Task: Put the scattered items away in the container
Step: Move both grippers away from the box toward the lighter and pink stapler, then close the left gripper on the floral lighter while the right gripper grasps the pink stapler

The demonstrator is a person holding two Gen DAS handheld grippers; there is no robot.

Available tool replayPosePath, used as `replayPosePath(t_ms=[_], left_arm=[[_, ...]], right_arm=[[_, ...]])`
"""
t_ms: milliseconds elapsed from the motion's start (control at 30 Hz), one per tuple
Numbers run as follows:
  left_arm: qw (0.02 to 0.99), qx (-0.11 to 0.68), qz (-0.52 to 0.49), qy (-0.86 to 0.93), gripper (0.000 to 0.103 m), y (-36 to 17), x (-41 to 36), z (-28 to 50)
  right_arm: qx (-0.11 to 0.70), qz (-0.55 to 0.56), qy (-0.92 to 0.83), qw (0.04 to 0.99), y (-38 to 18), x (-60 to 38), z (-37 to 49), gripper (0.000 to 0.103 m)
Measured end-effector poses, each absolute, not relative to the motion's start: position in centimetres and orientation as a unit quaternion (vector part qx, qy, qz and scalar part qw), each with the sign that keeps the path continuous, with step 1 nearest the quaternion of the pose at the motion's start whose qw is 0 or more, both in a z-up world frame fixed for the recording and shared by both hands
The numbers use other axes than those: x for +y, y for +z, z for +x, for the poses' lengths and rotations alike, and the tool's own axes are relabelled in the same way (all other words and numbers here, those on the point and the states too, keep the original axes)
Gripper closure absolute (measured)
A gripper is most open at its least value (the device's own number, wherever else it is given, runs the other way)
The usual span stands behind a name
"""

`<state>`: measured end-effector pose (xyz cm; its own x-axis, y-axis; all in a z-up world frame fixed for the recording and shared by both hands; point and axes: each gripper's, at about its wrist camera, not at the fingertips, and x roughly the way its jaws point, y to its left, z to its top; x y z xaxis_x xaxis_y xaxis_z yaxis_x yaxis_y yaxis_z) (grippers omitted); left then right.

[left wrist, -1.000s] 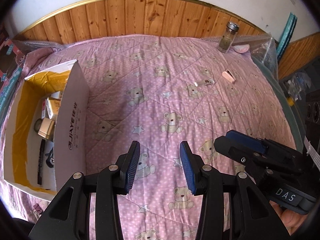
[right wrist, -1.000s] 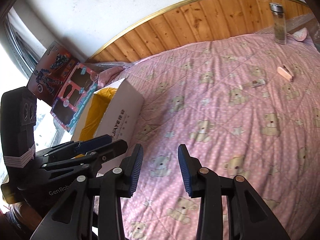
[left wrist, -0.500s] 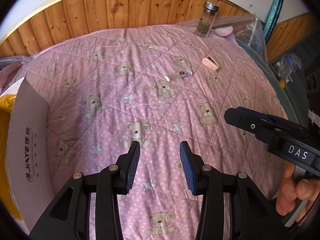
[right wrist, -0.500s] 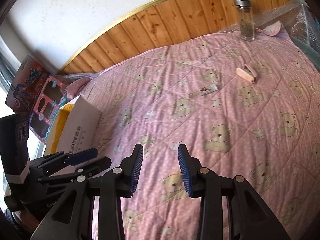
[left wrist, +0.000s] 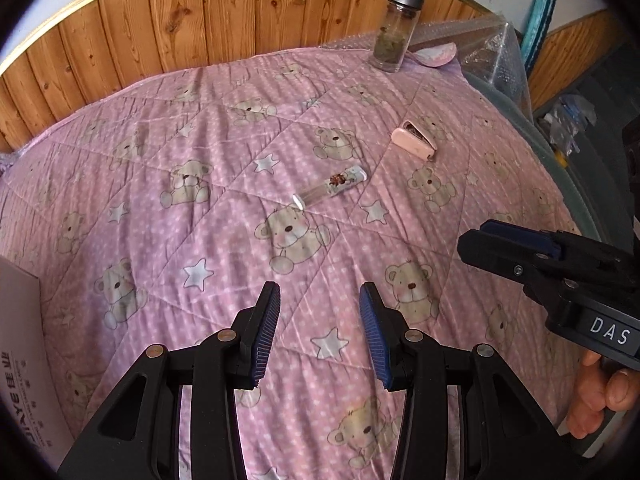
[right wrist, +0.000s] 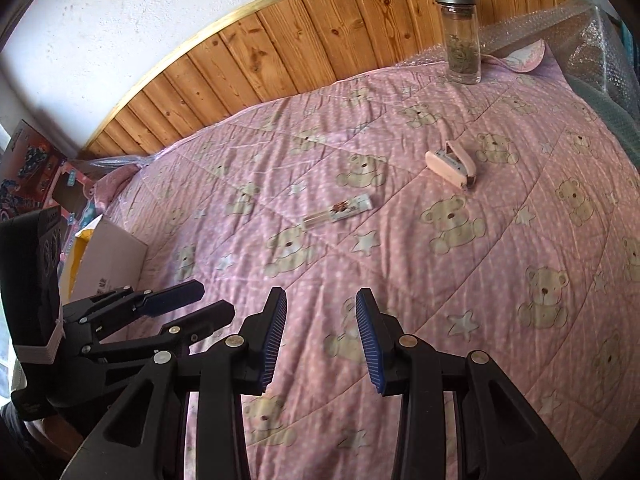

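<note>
We find two scattered items left on the pink bear-print quilt. In the left wrist view, a small clear tube lies flat just above centre. A pink stapler-like clip lies near it toward 2 o'clock. A glass jar with a metal lid stands upright at 1 o'clock, by the wood panelling.

The container, a white cardboard box with a yellow lining, shows only as a corner at 9 o'clock. A second ago it filled the left side of that view, with items visible inside. Both views have since swung off the box, and the tube and clip have grown larger. We judge this a fresh approach for the next pick, probably the tube.

The left gripper stands with its jaws apart and nothing between them. The right gripper is likewise parted and empty. Neither opening has changed over the second. Both hang above bare quilt, well short of either item.
</note>
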<state>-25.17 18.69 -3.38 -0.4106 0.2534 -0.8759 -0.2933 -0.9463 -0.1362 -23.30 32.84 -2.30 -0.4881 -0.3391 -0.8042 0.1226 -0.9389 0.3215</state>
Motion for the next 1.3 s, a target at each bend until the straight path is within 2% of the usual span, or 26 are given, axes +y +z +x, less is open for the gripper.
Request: replayPosePath(t_ms=[567,667,833,1100,1167,1200,1300], left_arm=[[0.222,0.008,-0.519,0.825,0.059,-8.7,23.3,-34.0],[0.225,0.015,-0.499,0.837,0.055,-9.1,24.0,-34.8],[0.229,0.015,-0.499,0.836,0.054,-10.1,24.8,-36.3],[0.249,0.038,-0.477,0.842,0.054,-10.9,25.2,-36.5],[0.246,0.036,-0.475,0.844,0.077,-10.9,24.9,-36.6],[0.242,0.030,-0.477,0.845,0.081,-10.9,24.6,-36.7],[0.245,-0.023,-0.488,0.837,0.084,-11.0,23.1,-36.9]], right_arm=[[-0.073,0.483,-0.870,0.070,-5.2,38.0,-32.2,0.065],[-0.062,0.480,-0.874,0.055,-6.0,39.2,-33.9,0.058],[-0.030,0.481,-0.875,0.043,-7.8,40.3,-37.0,0.046],[0.019,0.478,-0.876,0.056,-10.8,39.7,-40.2,0.044],[0.021,0.471,-0.880,0.056,-10.9,39.6,-40.3,0.048],[0.016,0.470,-0.881,0.056,-10.9,39.6,-40.3,0.057],[0.011,0.469,-0.882,0.057,-10.7,39.5,-40.0,0.060]])
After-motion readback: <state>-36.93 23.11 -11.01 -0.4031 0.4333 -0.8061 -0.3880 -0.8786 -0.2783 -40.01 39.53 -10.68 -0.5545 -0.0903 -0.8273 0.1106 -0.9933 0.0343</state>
